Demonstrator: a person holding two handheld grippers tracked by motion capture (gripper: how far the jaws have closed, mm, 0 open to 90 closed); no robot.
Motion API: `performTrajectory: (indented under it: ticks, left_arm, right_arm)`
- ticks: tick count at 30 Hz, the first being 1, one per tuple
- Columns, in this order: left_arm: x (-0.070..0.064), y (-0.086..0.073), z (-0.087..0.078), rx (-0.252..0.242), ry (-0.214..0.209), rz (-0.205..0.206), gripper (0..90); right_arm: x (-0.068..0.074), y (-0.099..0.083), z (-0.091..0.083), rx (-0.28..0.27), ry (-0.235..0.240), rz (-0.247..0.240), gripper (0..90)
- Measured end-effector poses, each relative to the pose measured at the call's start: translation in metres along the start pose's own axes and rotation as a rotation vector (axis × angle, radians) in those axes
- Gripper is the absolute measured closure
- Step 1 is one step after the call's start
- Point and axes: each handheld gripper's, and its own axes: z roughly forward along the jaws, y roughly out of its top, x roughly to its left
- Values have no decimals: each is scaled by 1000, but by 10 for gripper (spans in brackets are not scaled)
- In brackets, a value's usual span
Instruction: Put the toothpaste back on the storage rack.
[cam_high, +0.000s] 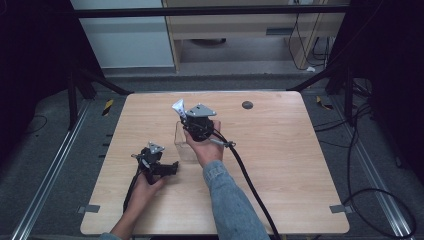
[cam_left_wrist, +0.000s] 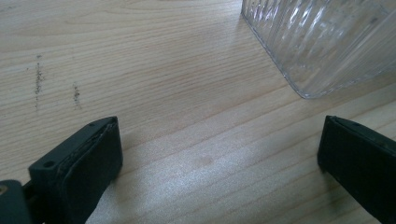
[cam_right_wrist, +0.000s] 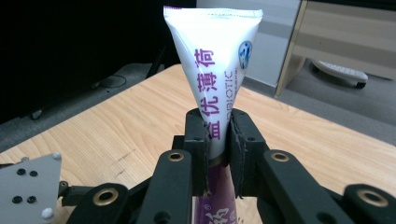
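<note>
A white toothpaste tube (cam_right_wrist: 215, 70) with purple lettering stands upright, sealed end up, pinched between the jaws of my right gripper (cam_right_wrist: 217, 140). In the high view the tube (cam_high: 179, 109) sticks up from the right gripper (cam_high: 192, 122), held above a clear ribbed plastic cup (cam_high: 182, 145) near the table's middle. My left gripper (cam_high: 172, 167) rests low on the table to the left of the cup, its jaws wide apart with nothing between them. In the left gripper view the cup (cam_left_wrist: 322, 37) lies ahead at upper right of that gripper (cam_left_wrist: 219, 158).
The wooden table (cam_high: 280, 165) has open surface to the right and front. A small dark round disc (cam_high: 247, 105) lies near the far edge. The right gripper's black cable (cam_high: 250, 185) trails toward the front edge. Metal rails and cables lie on the floor around.
</note>
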Motion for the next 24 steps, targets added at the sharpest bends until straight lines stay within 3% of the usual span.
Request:
performTrajectory:
  ticks: [24]
  left_arm:
    - [0,0,0,5,-1,5,0]
  right_arm:
    - [-5,-17,6,58,-6,6,789]
